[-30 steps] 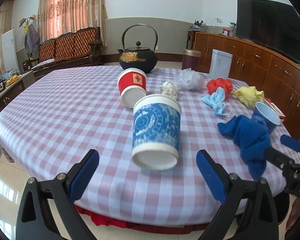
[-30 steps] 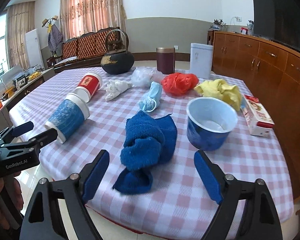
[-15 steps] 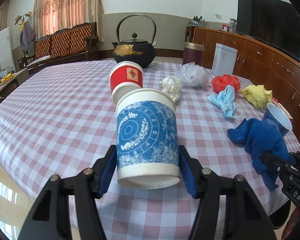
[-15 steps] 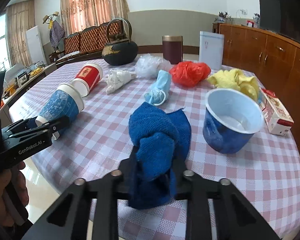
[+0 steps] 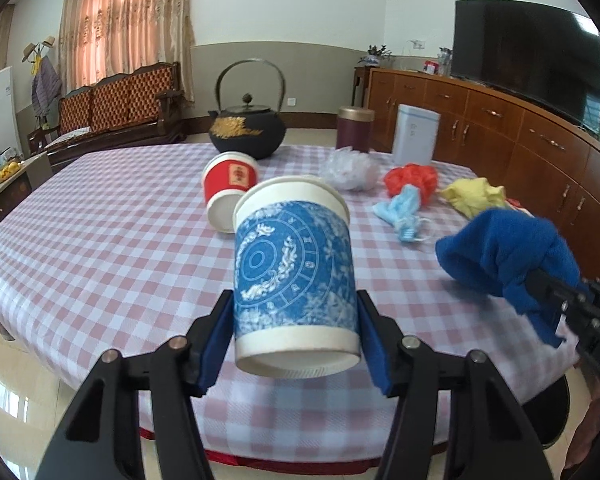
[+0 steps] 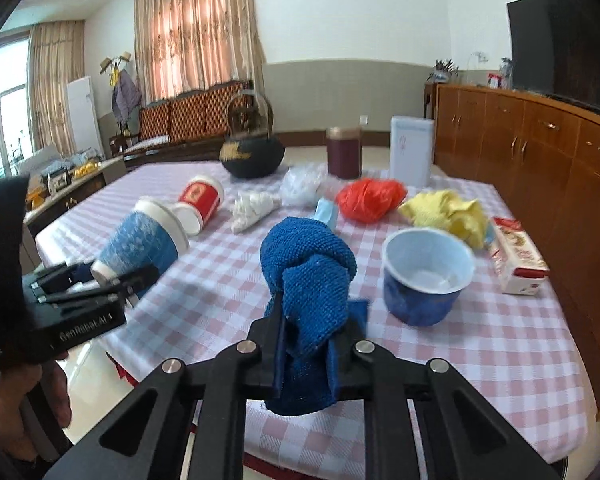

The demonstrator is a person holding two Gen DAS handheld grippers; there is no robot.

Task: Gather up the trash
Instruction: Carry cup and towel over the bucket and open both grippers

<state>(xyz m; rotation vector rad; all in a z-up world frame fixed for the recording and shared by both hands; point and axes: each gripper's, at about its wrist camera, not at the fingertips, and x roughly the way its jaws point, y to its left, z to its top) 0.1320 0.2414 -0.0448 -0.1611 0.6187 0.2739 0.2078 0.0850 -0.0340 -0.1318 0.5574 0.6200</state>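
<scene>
Left wrist view: left gripper [image 5: 296,338] clamped on blue cup [image 5: 294,276], raised clear of checked table [image 5: 100,248], nearer than kettle [image 5: 247,134]; best kept level, squeezed lightly. Right wrist view: right gripper [image 6: 306,354] clenched on blue cloth [image 6: 308,276], nearer than kettle; hanging folds to clear edge. No bin visible; cup's inside hidden.

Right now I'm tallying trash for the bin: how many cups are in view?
3: the blue patterned paper cup held in the left gripper, the red cup lying on the table, and the blue plastic cup standing near the right edge.
</scene>
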